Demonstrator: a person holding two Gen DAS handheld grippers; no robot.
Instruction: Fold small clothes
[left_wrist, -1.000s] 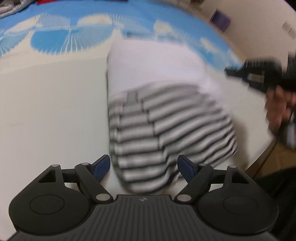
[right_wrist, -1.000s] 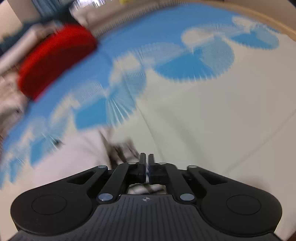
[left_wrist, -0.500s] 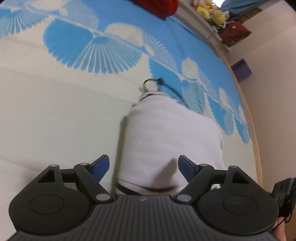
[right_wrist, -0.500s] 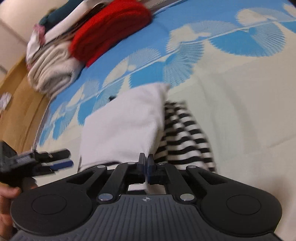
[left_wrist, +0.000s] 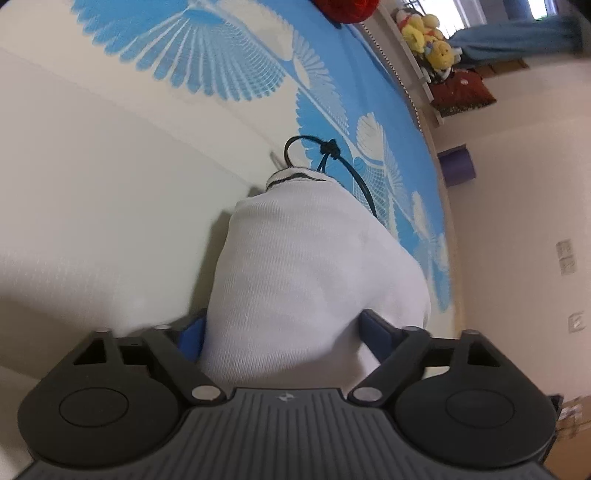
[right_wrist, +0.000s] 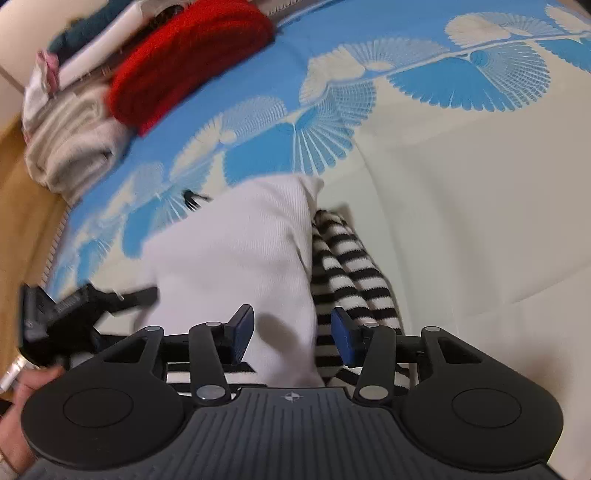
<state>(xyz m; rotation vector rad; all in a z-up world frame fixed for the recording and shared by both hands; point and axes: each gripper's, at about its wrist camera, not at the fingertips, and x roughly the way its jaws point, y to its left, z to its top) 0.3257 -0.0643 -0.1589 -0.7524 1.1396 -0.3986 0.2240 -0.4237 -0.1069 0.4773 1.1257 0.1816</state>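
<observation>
My right tongs (right_wrist: 291, 334) just popped open over the white-and-striped top (right_wrist: 236, 266) lying folded on the bed (right_wrist: 480, 192), left tongs (left_wrist: 282, 334) wide around its white end, closing slightly.

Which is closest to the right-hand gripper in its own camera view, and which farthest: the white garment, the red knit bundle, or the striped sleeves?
From the right gripper:
1. White garment and striped sleeves: both lie right at the fingertips, white on the left, stripes on the right; too close to rank.
2. Red knit bundle: far off, upper left, on the blue-patterned bedcover.
</observation>
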